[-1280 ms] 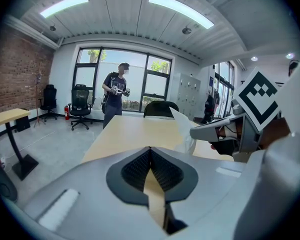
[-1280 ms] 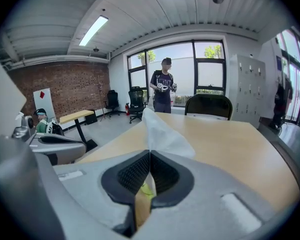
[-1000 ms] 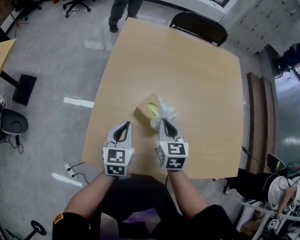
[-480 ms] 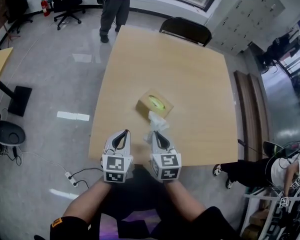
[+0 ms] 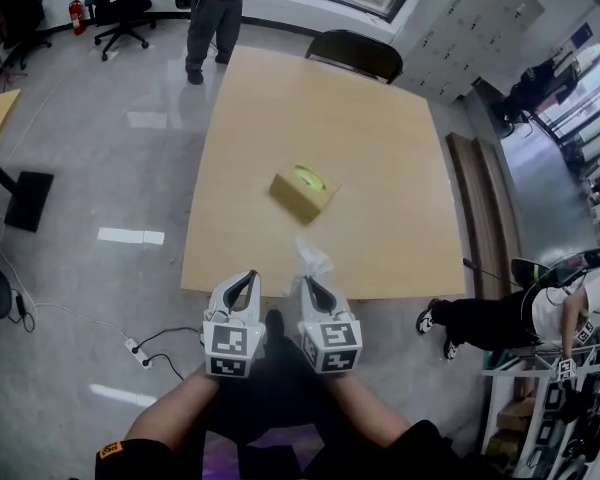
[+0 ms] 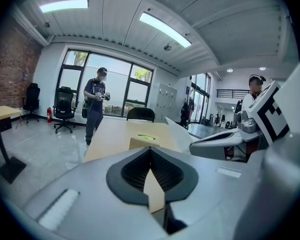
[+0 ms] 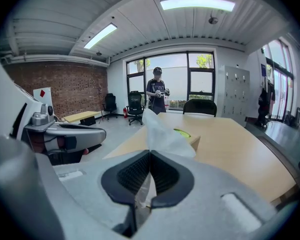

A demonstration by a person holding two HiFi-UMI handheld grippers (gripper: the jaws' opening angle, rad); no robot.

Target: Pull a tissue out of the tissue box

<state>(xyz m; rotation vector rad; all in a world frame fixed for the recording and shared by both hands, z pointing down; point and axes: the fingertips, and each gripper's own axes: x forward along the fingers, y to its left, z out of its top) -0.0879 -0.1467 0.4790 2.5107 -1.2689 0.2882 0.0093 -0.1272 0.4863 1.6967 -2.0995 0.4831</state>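
The crumpled white tissue (image 5: pixel 311 258) has come free of the tan cardboard tissue box (image 5: pixel 302 192), pinched by the right gripper (image 5: pixel 307 282). The left gripper's (image 5: pixel 246 280) jaws are pressed together, empty.

Tan tissue box (image 5: pixel 303 192), yellow-green oval top; white tissue (image 5: pixel 311 259); pale wood table (image 5: pixel 380 168); light-grey left gripper (image 5: pixel 250 276), right gripper (image 5: pixel 304 282), black-lined jaws, black-and-white square markers; grey floor (image 5: pixel 100 168).

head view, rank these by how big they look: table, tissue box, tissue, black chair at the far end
1. table
2. black chair, although it is farthest from the camera
3. tissue box
4. tissue, smallest although nearest the camera
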